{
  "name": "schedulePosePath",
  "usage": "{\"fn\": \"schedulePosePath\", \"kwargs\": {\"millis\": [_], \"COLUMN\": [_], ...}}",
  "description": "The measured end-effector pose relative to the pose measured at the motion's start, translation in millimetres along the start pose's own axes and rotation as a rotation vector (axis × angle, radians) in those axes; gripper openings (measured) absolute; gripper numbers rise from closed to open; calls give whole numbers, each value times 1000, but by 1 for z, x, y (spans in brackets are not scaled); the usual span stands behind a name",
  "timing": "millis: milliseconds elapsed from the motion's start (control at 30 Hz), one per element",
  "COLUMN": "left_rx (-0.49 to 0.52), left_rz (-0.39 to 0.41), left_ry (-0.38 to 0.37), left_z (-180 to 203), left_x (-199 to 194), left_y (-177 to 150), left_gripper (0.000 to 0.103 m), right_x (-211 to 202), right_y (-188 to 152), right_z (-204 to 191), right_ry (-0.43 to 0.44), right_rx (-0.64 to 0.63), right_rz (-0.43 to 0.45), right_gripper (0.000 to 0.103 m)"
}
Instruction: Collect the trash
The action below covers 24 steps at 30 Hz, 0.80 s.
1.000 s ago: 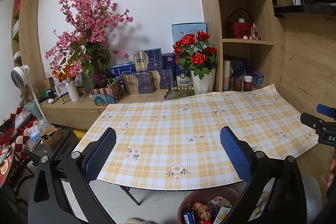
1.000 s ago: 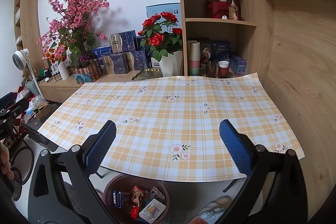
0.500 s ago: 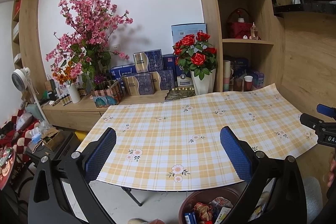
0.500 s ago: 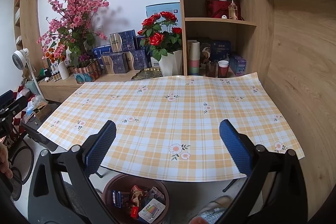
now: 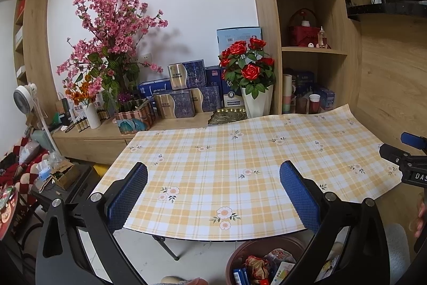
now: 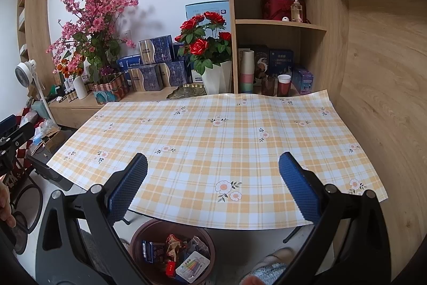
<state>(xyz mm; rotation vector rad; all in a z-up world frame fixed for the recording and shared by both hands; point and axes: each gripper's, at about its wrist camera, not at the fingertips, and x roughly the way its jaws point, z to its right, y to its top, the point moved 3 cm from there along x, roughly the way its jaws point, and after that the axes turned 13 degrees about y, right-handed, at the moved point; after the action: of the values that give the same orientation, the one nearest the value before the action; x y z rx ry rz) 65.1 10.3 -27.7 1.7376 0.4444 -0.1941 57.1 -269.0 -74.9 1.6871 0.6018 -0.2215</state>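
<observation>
- Below the near edge of the worktop (image 6: 213, 140), on the floor, sits the brown trash bin (image 6: 144, 234), already holding wrappers, small boxes and a card-like packet.
- Across the checked cloth on the worktop I see no loose trash at all; its whole visible surface is bare in both views.
- My left tool (image 5: 213, 194) hangs above the near edge with its blue pads spread wide and nothing between them.
- My right tool (image 6: 213, 186) is the same: fingers far apart, empty, hovering over the near side of the cloth with the bin just under it.
- Judging from this, the collecting looks finished or nearly so, since the trash is in the bin and neither tool carries anything.
- What may remain I can't say for sure: the floor to the left is cluttered and blurred at the rim of the lens, so a stray piece there could escape me.
- Vases, boxes and cups on the sideboard and shelf behind look like decoration, not trash.
</observation>
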Motion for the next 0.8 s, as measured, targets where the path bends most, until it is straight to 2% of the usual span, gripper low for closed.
{"fn": "schedulePosePath", "kwargs": {"millis": [800], "left_rx": [3], "left_rz": [-4], "left_ry": [8], "left_z": [4], "left_x": [4], "left_y": [-1], "left_gripper": [97], "right_x": [-4], "right_y": [0], "right_z": [-1], "right_ry": [-7], "right_rx": [11], "right_rz": [-6], "right_gripper": [97]}}
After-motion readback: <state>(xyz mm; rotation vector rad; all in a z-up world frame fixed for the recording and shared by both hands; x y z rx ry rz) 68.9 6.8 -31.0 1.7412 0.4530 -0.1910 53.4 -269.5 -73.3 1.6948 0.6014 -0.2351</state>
